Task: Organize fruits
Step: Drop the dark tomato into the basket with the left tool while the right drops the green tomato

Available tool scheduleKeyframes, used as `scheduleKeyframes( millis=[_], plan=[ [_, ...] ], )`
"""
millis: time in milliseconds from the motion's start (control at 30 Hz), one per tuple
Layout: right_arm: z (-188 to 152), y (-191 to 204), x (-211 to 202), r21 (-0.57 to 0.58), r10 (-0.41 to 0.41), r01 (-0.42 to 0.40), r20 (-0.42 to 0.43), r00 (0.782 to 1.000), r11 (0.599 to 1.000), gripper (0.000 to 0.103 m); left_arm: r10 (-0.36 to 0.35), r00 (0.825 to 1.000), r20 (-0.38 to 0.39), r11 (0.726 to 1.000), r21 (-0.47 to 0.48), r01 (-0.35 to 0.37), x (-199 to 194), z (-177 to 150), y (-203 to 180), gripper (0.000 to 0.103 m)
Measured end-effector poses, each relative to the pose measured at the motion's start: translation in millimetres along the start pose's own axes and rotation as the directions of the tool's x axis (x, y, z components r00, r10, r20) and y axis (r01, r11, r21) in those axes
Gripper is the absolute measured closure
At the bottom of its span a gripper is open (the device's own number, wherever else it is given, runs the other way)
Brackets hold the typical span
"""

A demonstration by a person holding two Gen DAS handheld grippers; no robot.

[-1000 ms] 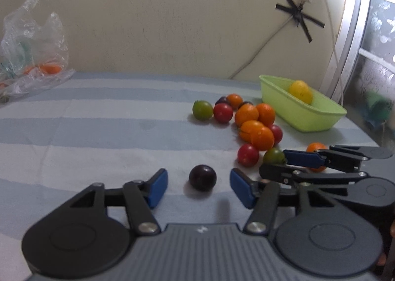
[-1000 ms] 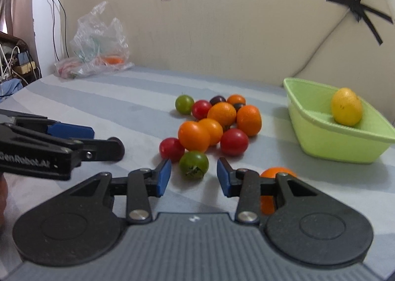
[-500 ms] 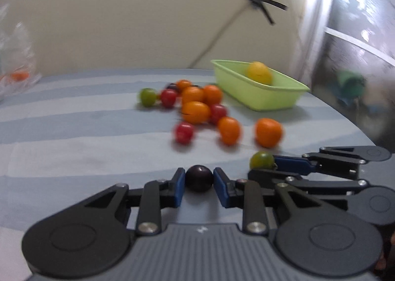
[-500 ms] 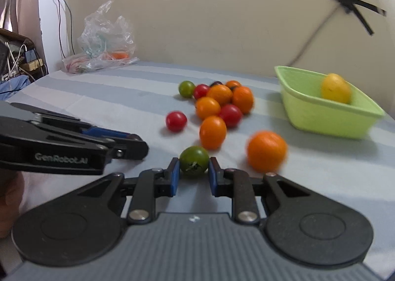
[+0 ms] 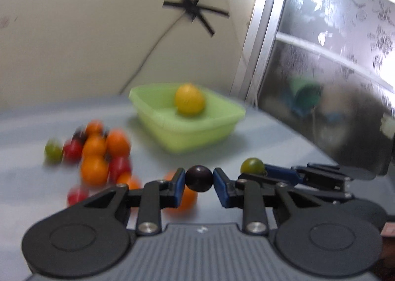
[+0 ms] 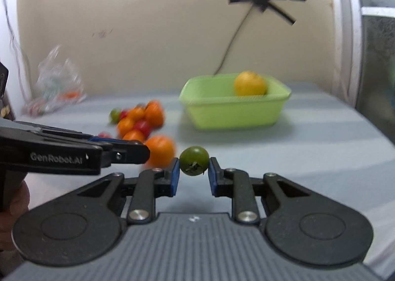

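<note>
Small dark purple round fruit (image 5: 199,178) pinched btwn blue pads of left gripper (image 5: 199,179), held above the striped grey cloth (image 6: 308,137). Small green round tomato (image 6: 194,160) clamped in right gripper (image 6: 193,169). Ahead: light green plastic tub (image 6: 234,110) w/ yellow round fruit (image 6: 249,83) inside; blurred pile of orange, red & green fruits (image 5: 98,150) left of tub.

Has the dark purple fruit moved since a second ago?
Yes. The dark purple fruit, then loose on the striped cloth, is now clamped in the left gripper, raised and nearer the green tub.
</note>
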State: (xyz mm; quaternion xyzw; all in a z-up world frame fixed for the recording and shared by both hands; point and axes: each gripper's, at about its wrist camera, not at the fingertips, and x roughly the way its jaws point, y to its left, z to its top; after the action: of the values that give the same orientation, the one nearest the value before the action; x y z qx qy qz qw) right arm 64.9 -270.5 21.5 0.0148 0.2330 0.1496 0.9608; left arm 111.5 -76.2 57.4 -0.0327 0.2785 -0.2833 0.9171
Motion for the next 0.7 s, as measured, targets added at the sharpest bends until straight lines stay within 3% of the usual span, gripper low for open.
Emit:
scheduleKeyframes(
  millis=[100, 200, 367, 567, 700],
  plan=[
    [19.8, -13.5, 12.3, -0.003, -0.021, 0.021, 0.063, 0.998, 1.000, 0.076, -0.006, 0.999, 0.034, 1.000, 0.009, 0.006, 24.6, 34.1, 3.0, 0.077],
    [39.9, -24.9, 33.0, -0.018, -0.045, 0.048, 0.120, 0.992, 0.999, 0.076, 0.000, 1.000, 0.020, 1.000, -0.005, 0.000, 62.0, 59.5, 11.4, 0.077],
    [57.8, -44.0, 76.2, -0.035, -0.085, 0.089, 0.099, 0.991, 0.995, 0.076, 0.012, 0.999, -0.048, 0.998, -0.057, -0.015, 111.1, 73.2, 24.7, 0.077],
    [55.4, -52.5, 99.0, -0.048, -0.122, 0.125, 0.056, 0.991, 0.991, 0.071, 0.035, 0.996, -0.083, 0.999, -0.038, -0.039, 133.8, 66.6, 20.4, 0.075],
    [53.8, -49.3, 97.5, -0.062, -0.144, 0.148, 0.068, 0.987, 0.987, 0.069, 0.035, 0.996, -0.076, 0.997, -0.061, -0.040, 116.3, 70.7, 23.2, 0.072]
  ],
)
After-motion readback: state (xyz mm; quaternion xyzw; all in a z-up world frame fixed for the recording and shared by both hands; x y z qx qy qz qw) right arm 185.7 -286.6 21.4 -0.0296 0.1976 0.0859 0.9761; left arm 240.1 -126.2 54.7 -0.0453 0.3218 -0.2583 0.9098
